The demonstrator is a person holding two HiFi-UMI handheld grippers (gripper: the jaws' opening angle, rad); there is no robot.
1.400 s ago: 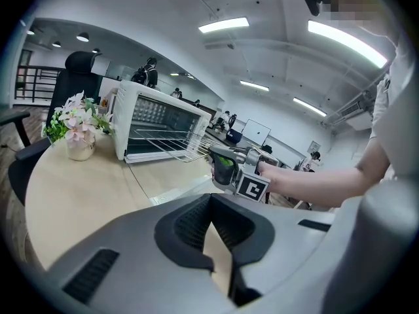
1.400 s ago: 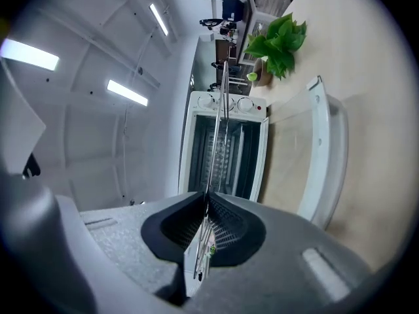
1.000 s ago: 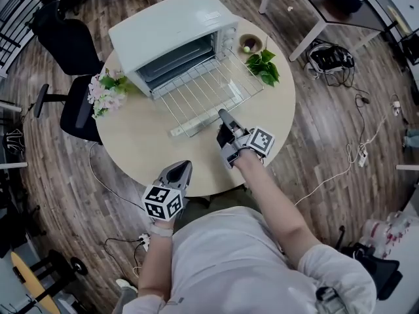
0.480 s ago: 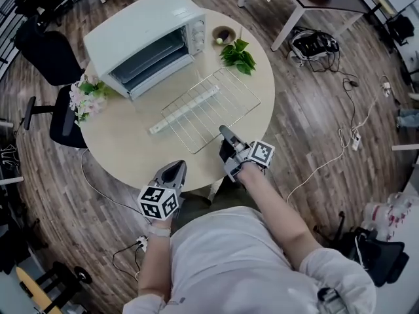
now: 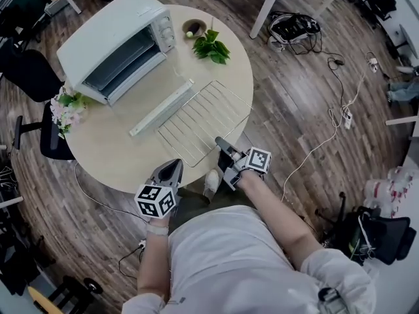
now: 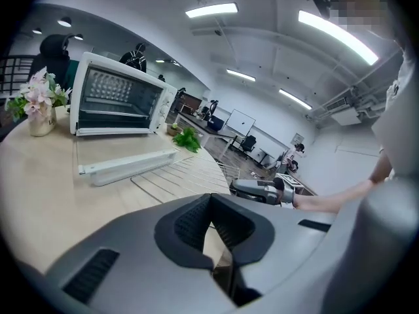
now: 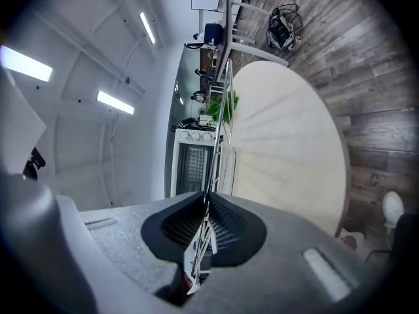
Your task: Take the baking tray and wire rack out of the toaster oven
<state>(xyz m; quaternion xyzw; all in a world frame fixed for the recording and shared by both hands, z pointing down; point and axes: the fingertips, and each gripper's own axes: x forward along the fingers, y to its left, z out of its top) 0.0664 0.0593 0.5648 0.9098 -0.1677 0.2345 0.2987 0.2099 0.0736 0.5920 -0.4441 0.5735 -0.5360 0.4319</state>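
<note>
Wire rack [image 5: 203, 118]: frame centre, on round table [image 5: 105, 149], near edge clamped in my right gripper [image 5: 220, 142]. My left gripper [image 5: 171, 169]: lower centre, jaws together, empty. Toaster oven [image 5: 108, 38]: upper left, door open.

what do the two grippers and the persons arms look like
The left gripper and right gripper are grey wedge-shaped shells tapering to a point, with dark ribbed pads inside. Each carries a white cube printed with black square markers. The person wears a light short-sleeved shirt, forearms bare.
</note>
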